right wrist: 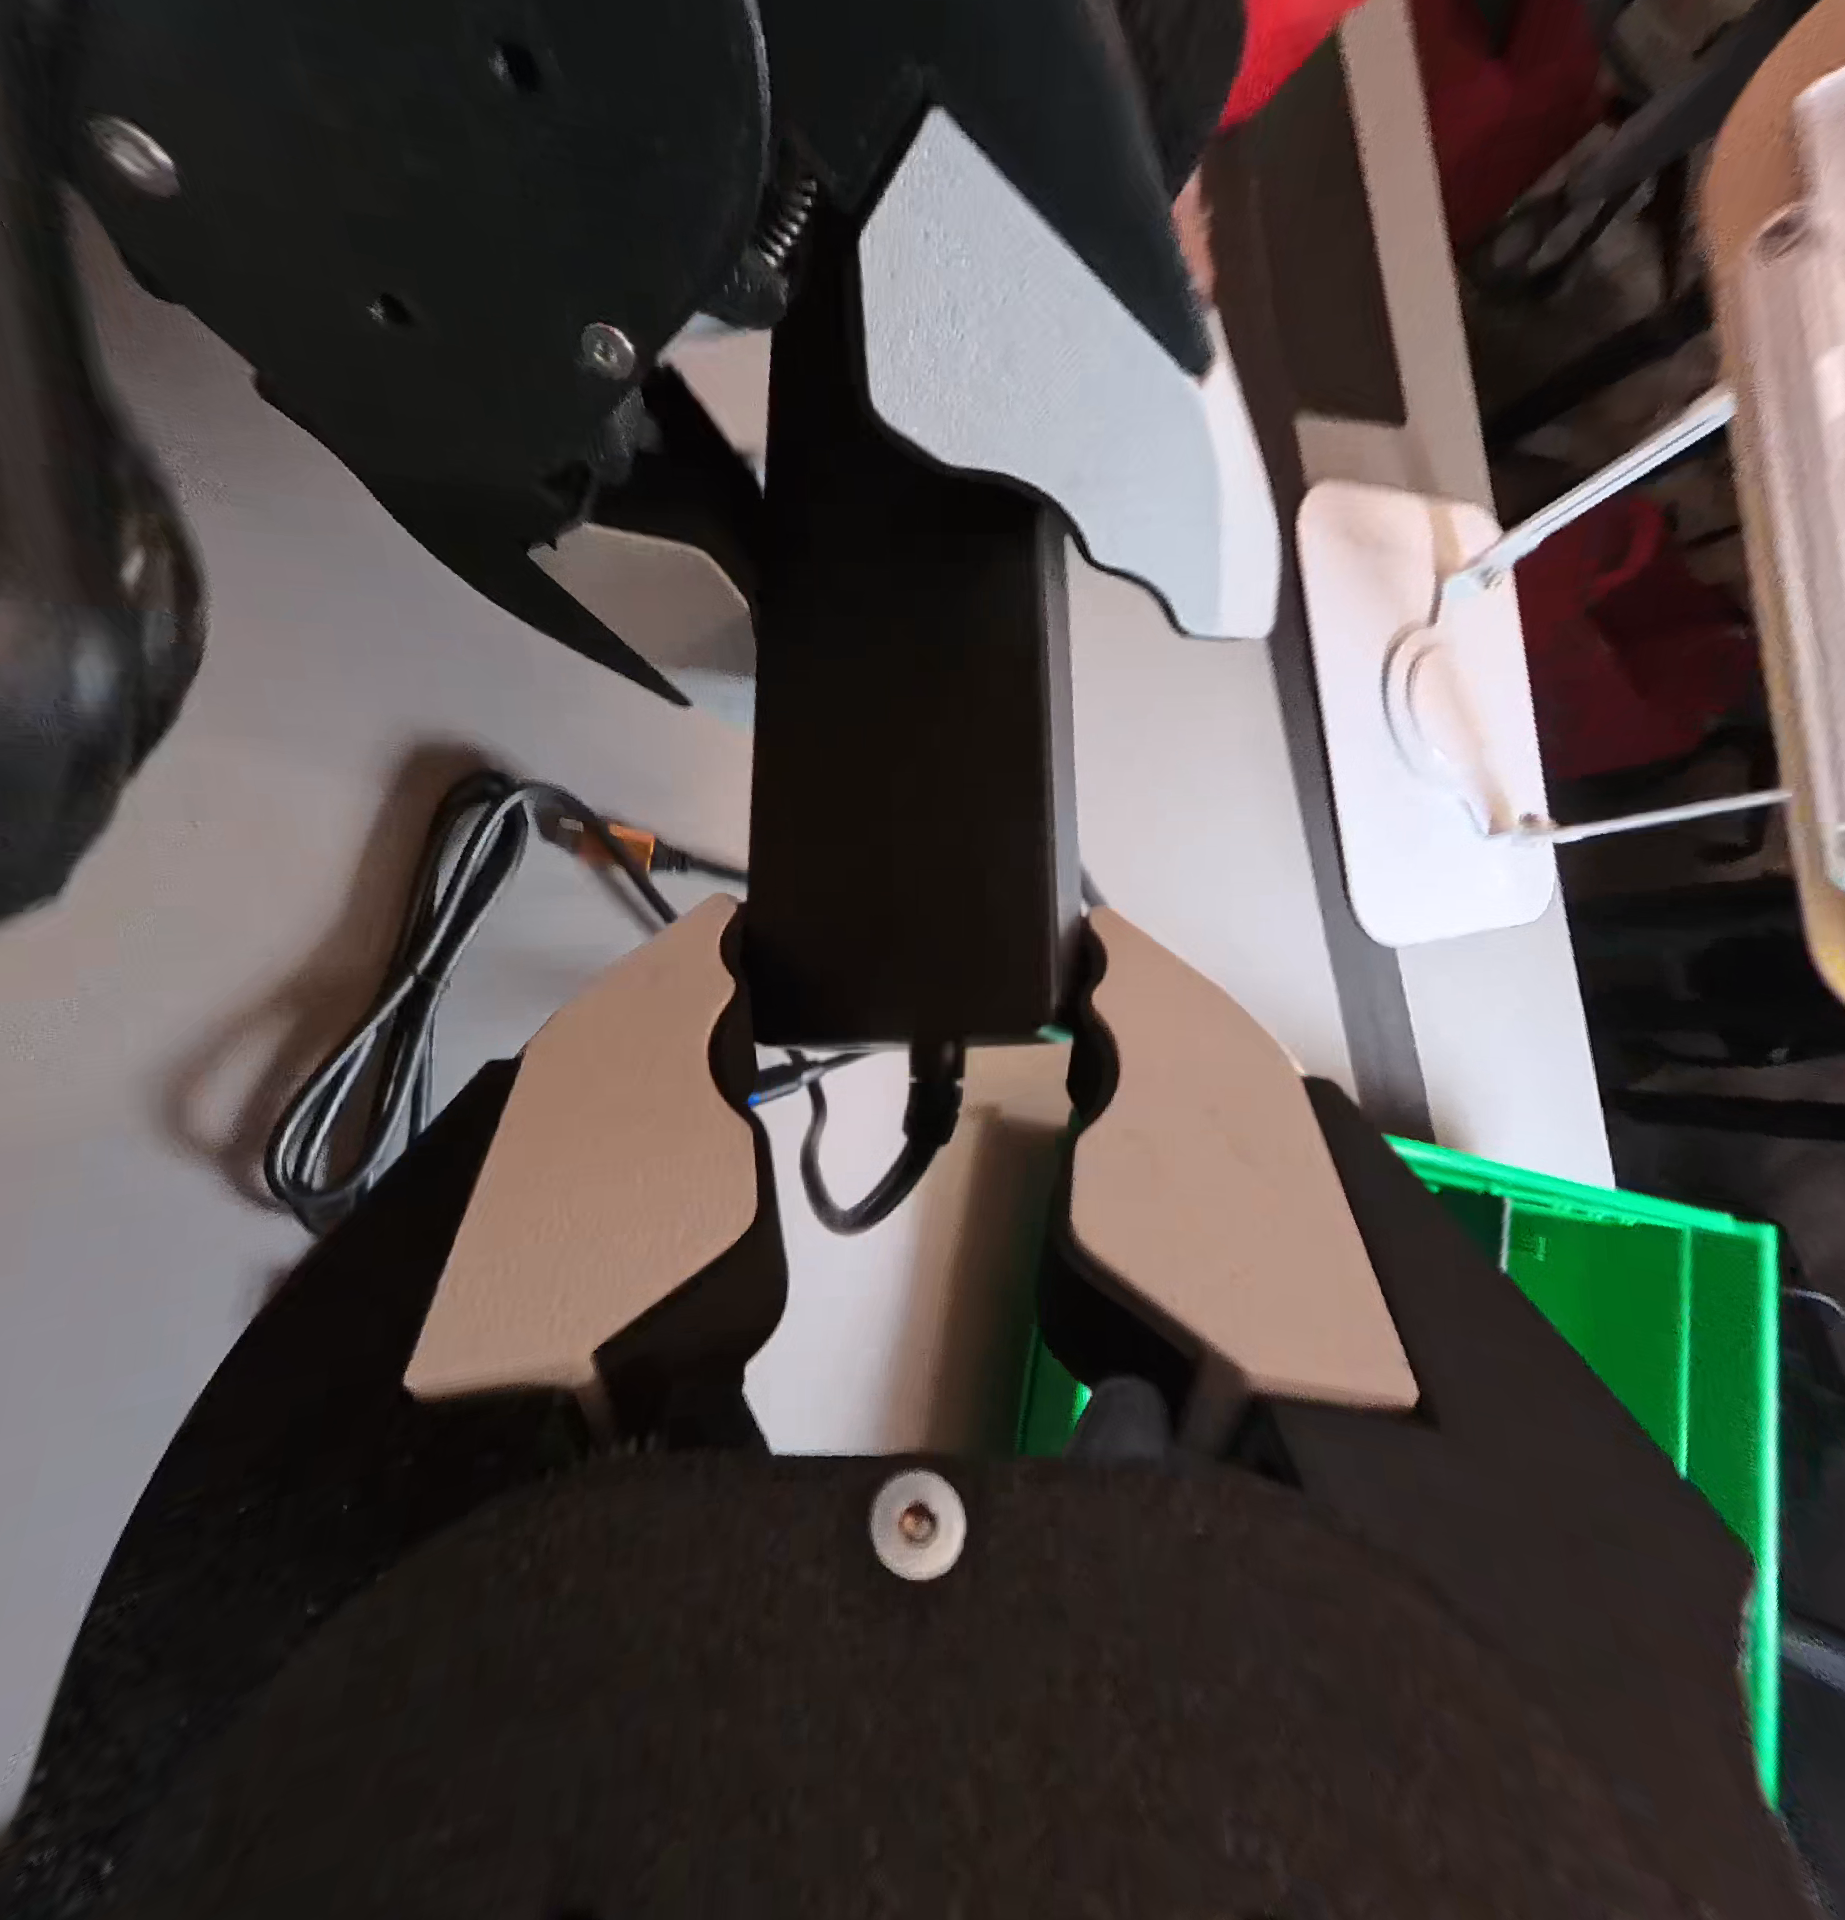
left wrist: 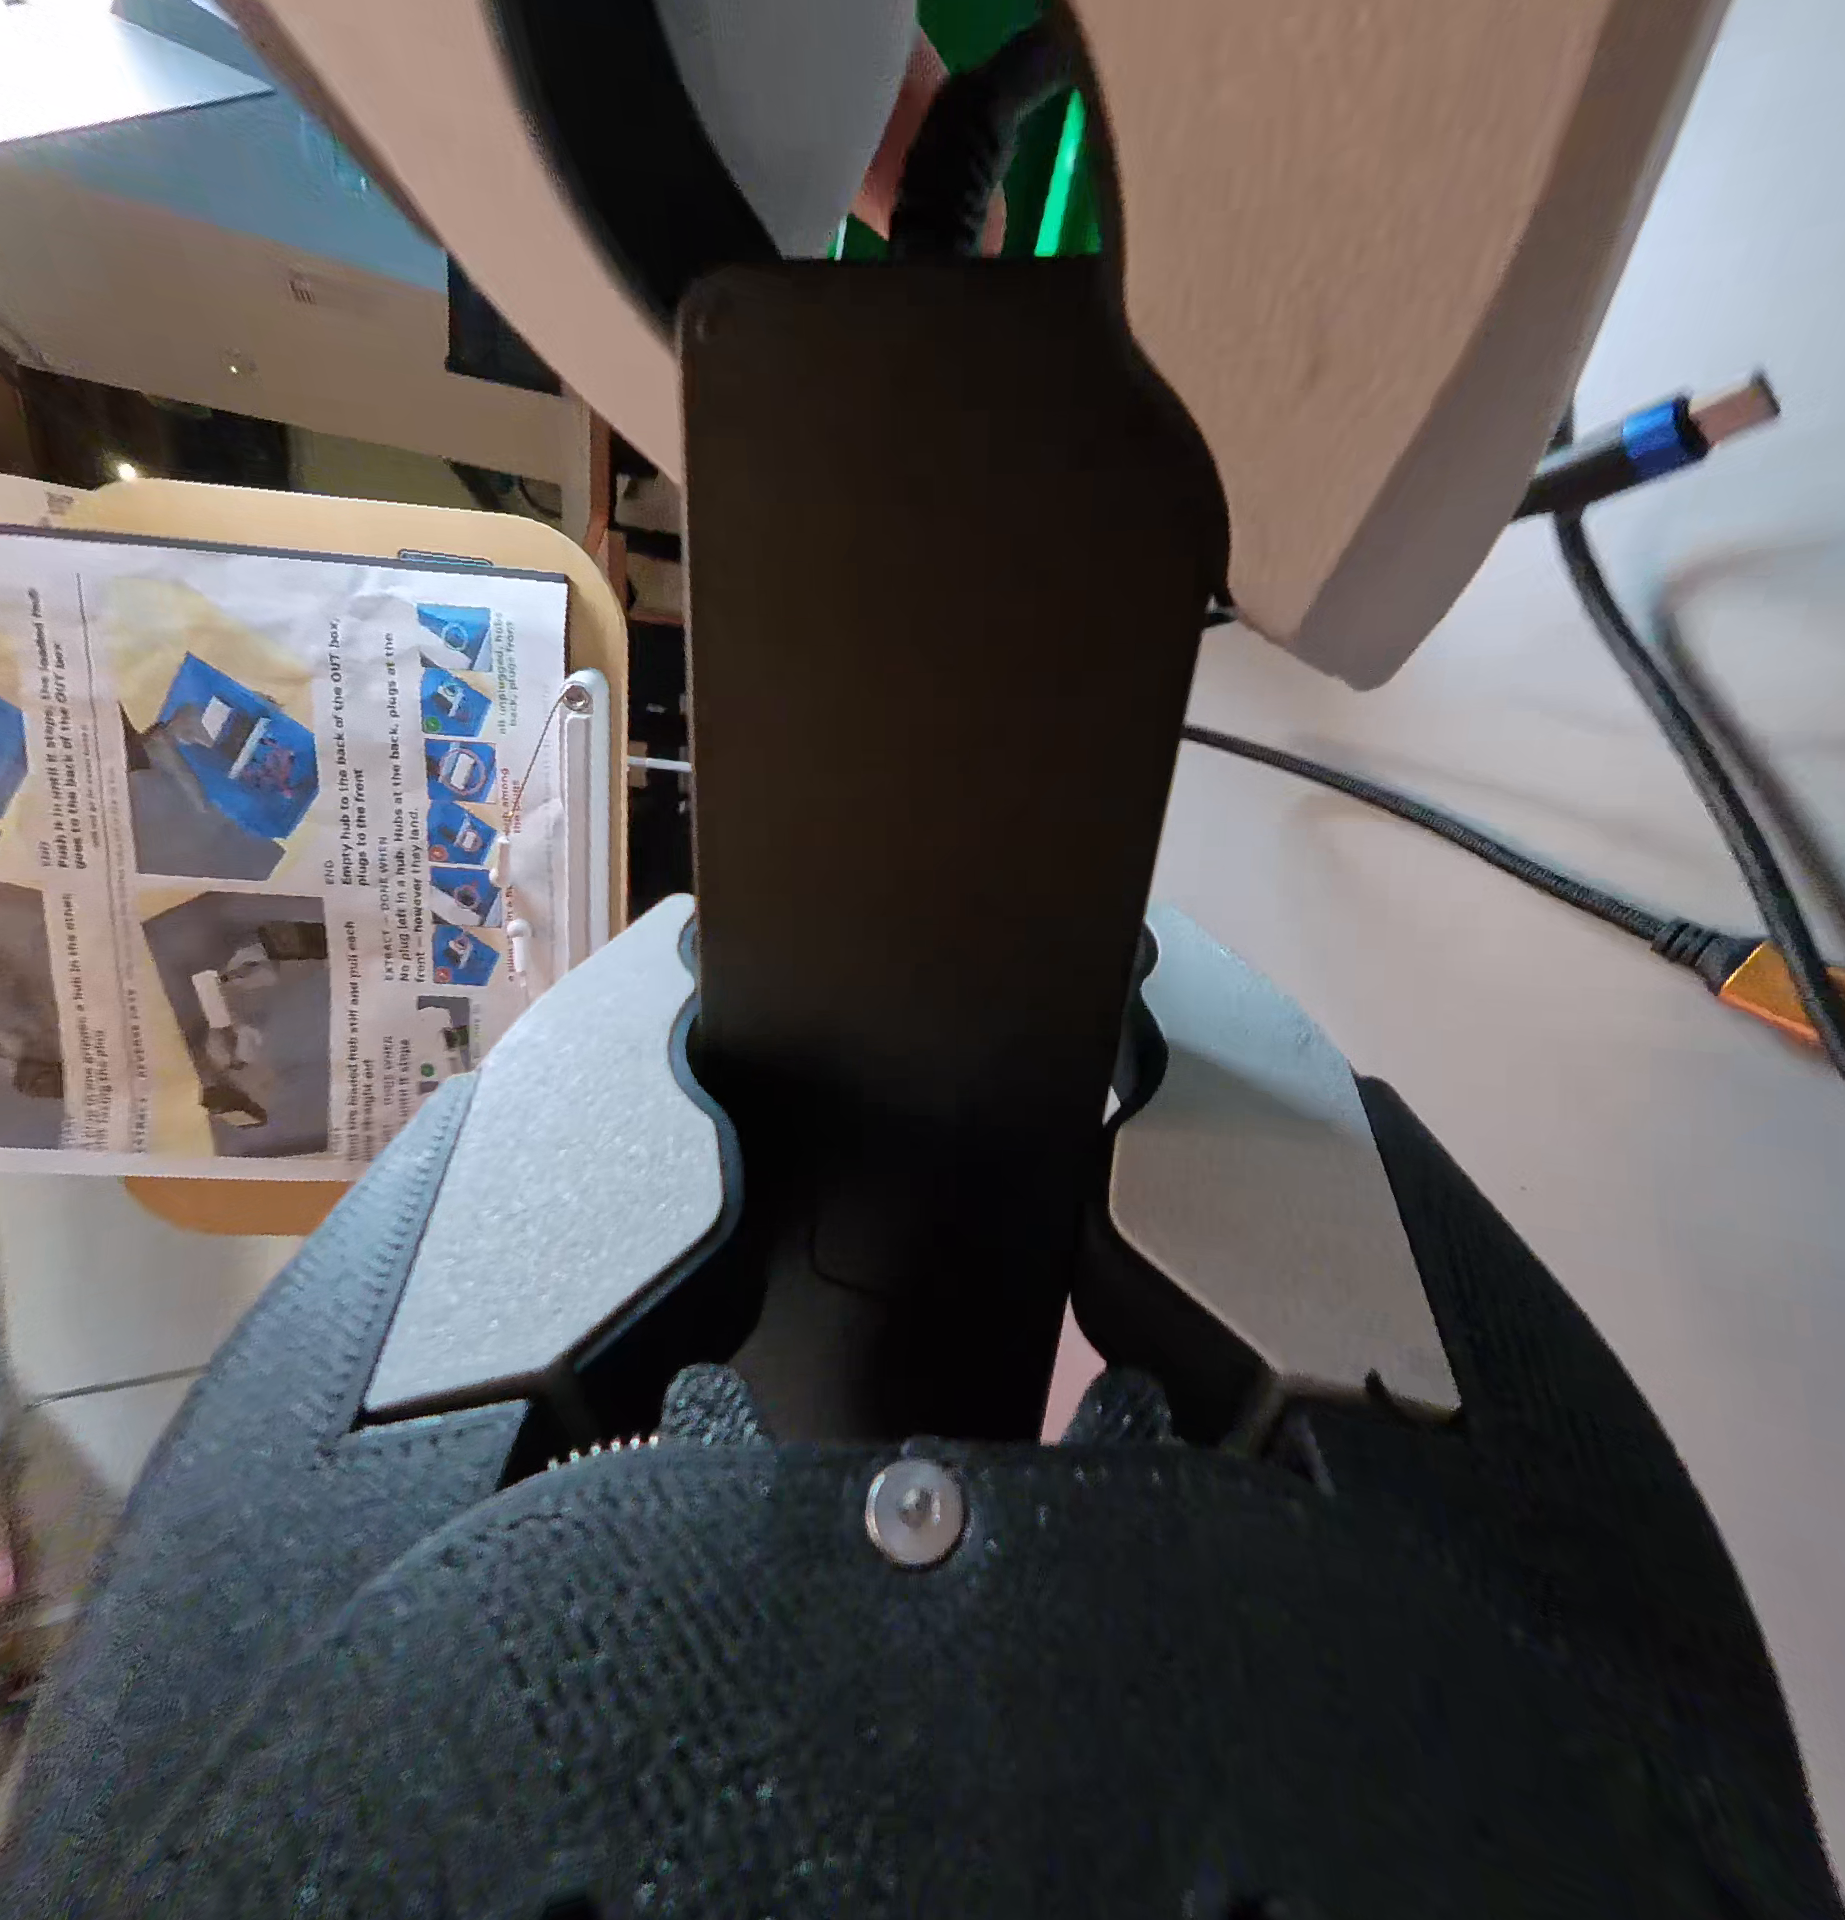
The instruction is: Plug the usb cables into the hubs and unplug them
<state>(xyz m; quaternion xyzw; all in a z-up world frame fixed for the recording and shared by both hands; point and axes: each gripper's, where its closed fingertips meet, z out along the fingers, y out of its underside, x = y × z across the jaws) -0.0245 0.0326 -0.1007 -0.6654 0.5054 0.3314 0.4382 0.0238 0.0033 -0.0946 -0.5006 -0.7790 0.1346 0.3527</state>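
Cables (left wrist: 1500,831), printed sheet (left wrist: 263,831) beside hub (left wrist: 939,665)

White surface (right wrist: 274,665) here, and lying on it a coiled grey cable (right wrist: 398,997), an orange-shelled plug (right wrist: 617,844) just beside the coil, a green bin (right wrist: 1624,1278) at the right edge, and a white stand base (right wrist: 1417,727) beyond.

Hub (left wrist: 939,675) plain matte black, both views. Left gripper (left wrist: 918,997) pads pale grey, speckled; body black, ribbed weave. Right gripper (right wrist: 910,987) pads tan, body black. Cable plugs: one blue-collared (left wrist: 1666,436), one orange (left wrist: 1770,987); cords black braided. Box (right wrist: 1624,1309) bright green. Table (left wrist: 1417,1039) off-white
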